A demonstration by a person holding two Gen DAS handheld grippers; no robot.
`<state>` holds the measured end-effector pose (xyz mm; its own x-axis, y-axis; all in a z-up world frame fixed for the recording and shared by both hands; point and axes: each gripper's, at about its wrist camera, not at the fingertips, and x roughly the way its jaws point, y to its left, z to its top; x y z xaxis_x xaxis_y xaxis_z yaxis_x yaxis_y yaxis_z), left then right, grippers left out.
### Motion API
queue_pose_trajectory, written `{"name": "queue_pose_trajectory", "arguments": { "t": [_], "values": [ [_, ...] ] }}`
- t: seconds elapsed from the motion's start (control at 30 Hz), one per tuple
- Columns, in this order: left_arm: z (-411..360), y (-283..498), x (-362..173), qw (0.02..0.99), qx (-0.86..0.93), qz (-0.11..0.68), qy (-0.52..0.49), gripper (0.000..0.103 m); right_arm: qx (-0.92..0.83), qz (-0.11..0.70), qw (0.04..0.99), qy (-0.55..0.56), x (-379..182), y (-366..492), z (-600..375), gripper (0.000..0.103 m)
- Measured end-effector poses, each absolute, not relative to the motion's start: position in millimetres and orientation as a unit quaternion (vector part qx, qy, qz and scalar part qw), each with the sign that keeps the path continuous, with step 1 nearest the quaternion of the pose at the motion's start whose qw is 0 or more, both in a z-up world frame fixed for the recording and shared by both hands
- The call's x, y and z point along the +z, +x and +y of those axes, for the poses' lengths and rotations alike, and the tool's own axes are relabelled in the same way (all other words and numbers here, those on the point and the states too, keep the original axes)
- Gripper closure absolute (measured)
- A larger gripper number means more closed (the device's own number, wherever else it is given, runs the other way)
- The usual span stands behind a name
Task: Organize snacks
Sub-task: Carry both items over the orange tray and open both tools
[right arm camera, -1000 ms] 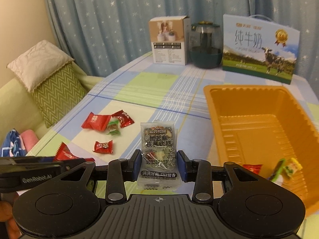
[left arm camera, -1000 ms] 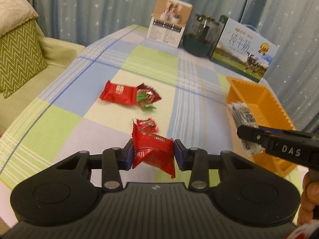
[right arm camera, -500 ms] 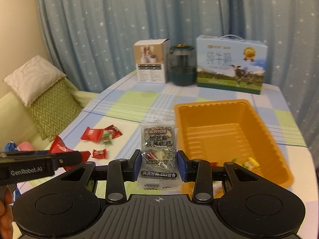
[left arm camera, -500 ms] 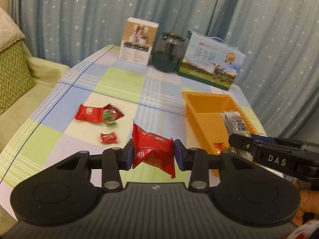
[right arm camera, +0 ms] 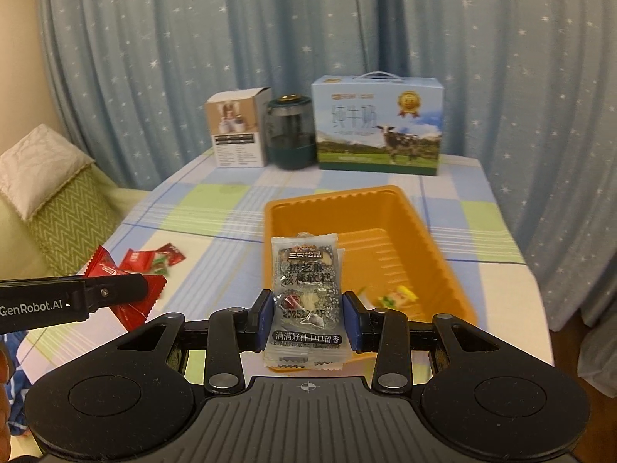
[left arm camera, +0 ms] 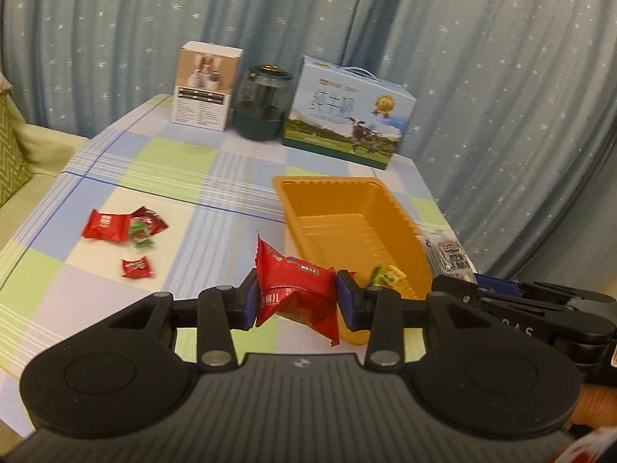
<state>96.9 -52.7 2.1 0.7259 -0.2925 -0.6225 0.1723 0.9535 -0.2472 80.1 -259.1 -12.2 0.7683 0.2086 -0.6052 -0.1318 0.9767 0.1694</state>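
Note:
My left gripper (left arm camera: 296, 301) is shut on a red snack packet (left arm camera: 295, 289), held above the table by the near left corner of the orange tray (left arm camera: 331, 187). My right gripper (right arm camera: 307, 318) is shut on a clear black-sesame cake packet (right arm camera: 306, 293), held over the tray's (right arm camera: 331, 200) near end. Small yellow and green candies (right arm camera: 397, 295) lie in the tray. Several red packets (left arm camera: 106, 225) and a small red candy (left arm camera: 135, 267) lie on the checked tablecloth at the left. The left gripper with its red packet (right arm camera: 127, 291) shows in the right wrist view.
A white box (left arm camera: 206, 87), a dark green jar (left arm camera: 262, 106) and a blue milk carton box (left arm camera: 347, 117) stand along the table's far edge before a blue starred curtain. A green sofa with cushions (right arm camera: 50, 189) is at the left.
Both grippers have swung right and back toward the orange tray, each still holding its packet. The tray now sits nearer the middle of both views.

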Motion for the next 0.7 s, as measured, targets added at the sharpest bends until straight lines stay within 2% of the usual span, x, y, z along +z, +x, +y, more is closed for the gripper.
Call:
{"name": "queue_pose_trajectory", "arguments": {
  "t": [0.7],
  "values": [
    [-112.0, 123.2, -11.2, 0.914, -0.167, 0.361, -0.074, 0.066, 0.057, 0.332, 0.939, 0.069, -22.5, 92.6, -309.5, 0.064]
  ]
}}
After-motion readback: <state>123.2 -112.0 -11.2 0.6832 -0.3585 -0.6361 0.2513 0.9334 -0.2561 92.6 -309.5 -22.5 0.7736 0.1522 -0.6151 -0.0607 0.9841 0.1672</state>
